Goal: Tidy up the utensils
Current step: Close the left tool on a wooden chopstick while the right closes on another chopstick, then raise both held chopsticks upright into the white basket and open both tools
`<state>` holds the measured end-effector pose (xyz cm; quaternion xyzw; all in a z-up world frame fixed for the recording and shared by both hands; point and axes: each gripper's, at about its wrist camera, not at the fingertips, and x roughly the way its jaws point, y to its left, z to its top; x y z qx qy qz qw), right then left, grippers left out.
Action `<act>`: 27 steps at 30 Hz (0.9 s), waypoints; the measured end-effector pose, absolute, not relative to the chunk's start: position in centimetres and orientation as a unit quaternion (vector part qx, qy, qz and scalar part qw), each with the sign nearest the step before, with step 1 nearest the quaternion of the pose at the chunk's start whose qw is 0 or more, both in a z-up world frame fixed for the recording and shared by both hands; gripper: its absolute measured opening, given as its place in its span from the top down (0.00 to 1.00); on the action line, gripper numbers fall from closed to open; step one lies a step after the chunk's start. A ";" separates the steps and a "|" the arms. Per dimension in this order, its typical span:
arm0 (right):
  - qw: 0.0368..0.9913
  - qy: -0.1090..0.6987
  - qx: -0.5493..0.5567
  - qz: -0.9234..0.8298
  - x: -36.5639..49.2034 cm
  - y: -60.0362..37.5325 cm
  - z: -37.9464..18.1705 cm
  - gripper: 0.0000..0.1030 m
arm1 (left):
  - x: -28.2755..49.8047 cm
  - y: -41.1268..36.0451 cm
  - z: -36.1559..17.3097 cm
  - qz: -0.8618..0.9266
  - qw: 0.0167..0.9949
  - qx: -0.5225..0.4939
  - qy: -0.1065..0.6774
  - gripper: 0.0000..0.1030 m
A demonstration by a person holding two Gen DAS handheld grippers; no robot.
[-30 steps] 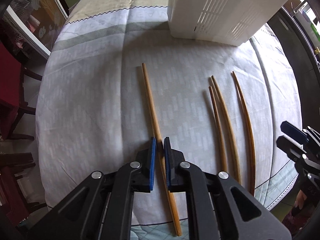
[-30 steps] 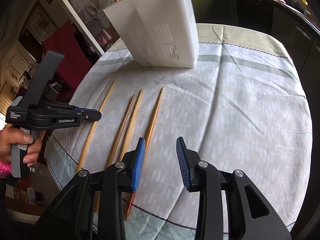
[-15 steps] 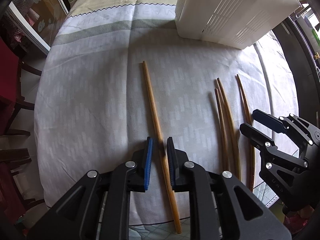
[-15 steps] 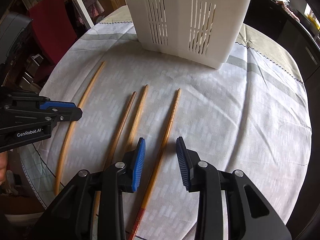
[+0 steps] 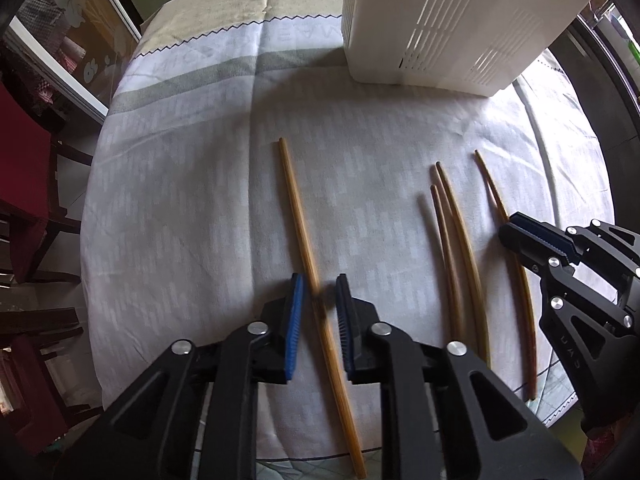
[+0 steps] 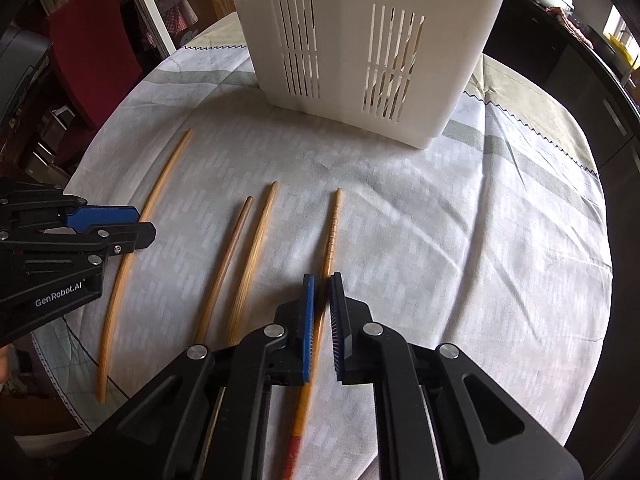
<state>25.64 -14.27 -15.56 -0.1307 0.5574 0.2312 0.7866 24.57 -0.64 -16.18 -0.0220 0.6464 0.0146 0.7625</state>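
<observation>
Along the near edge of the table (image 5: 180,200), which is covered by a pale patterned cloth, four chopsticks lie side by side with their tips pointing at the far edge. Both grippers come down on them from the near side.

The left gripper (image 5: 318,280) points straight down over the plain bamboo chopstick (image 5: 298,216), the one nearest the table's left edge. Its jaws stand narrow on either side of the stick. The stick is blurred just there, so I can only say they seem to pinch it. The stick's butt end runs on past the near edge of the cloth.

The right gripper (image 6: 322,280) is over the red-ended chopstick (image 6: 334,224), the one furthest right. Its jaws are drawn in tight with the stick caught between the blue pads (image 6: 308,320). The ridged tip lies forward on the cloth.

Between those two lie the darker chopstick (image 6: 232,248) and the paler chopstick (image 6: 256,240), close together and untouched, their near ends almost meeting.

Beyond them is bare cloth. At the far edge, toward the right, stands the white slotted utensil holder (image 6: 360,40), upright and well apart from the sticks. Tan strips show through its right-hand slots. A red chair (image 5: 20,160) stands off the table's left edge.
</observation>
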 end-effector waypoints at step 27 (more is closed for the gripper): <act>0.870 0.411 -0.019 0.273 19.4 -23.6 -1.7 0.93 | 18.6 0.1 -2.5 -0.033 0.871 -0.013 0.491 0.94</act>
